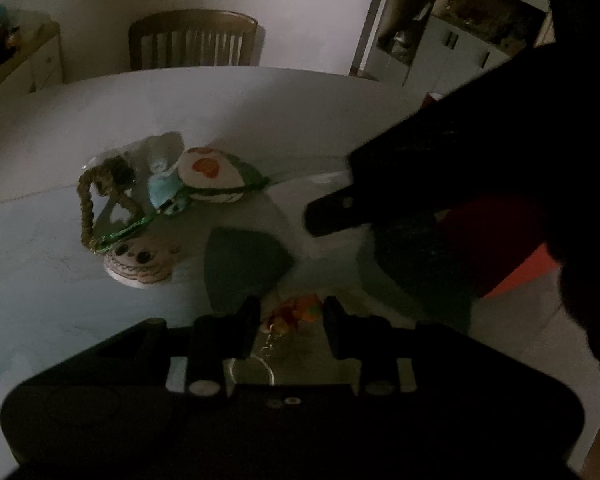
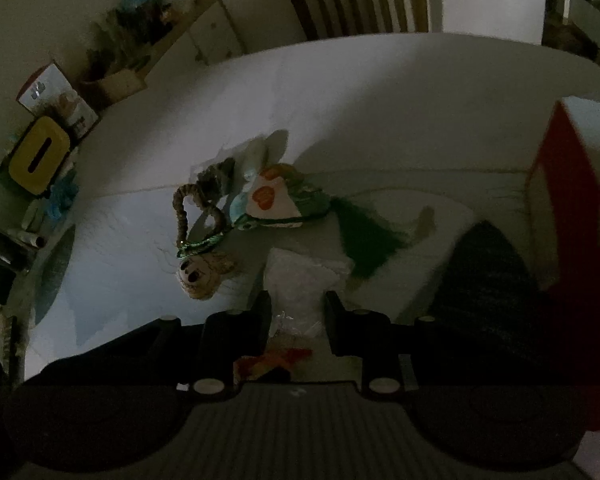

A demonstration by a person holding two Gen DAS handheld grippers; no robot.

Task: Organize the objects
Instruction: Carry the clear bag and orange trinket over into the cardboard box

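The white worktop [image 2: 380, 92] is seen still carrying an unsorted cluster of craft trinkets [image 2: 236, 216] at its middle; little is judged done. A red box [image 2: 560, 200] stands at right. A small clear packet with an orange-red piece [image 2: 292, 332] is held between both grippers: right gripper [image 2: 296, 312], left gripper [image 1: 290, 316], each partly closed on it

A clear plastic bag [image 2: 300, 284] lies between the right gripper [image 2: 298, 308] jaws on the white table [image 2: 380, 92].
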